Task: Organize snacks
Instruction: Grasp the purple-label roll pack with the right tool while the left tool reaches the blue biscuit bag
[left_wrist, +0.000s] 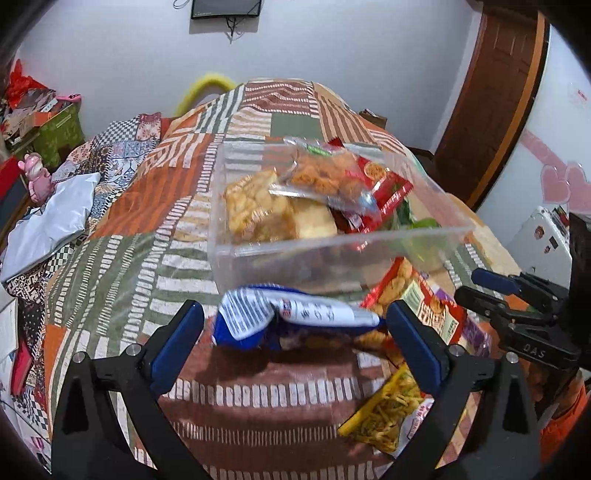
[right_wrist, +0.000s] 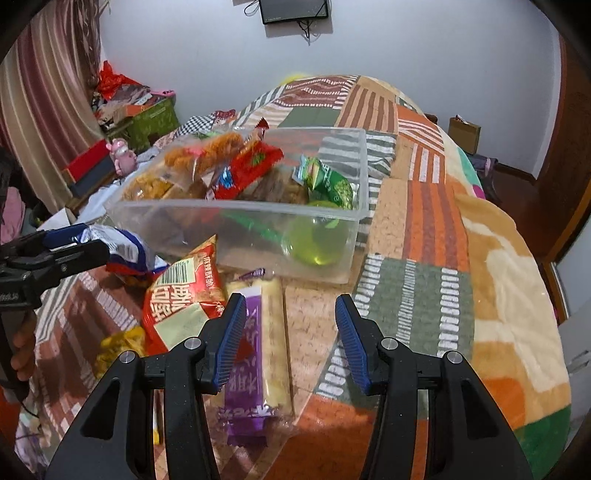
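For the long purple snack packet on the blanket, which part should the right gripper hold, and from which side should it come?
Probably the middle of the purple packet. It lies flat and long, pointing toward the clear bin, so its narrow width suits the jaws. The right gripper is open, with the packet mostly beside its left pad; it should shift left, then come down from above, one pad on each long edge.

Left gripper (left_wrist: 295, 325) angled downward, jaws spread wide, right gripper (right_wrist: 291, 332) angled downward, jaws partly apart, nothing gripped
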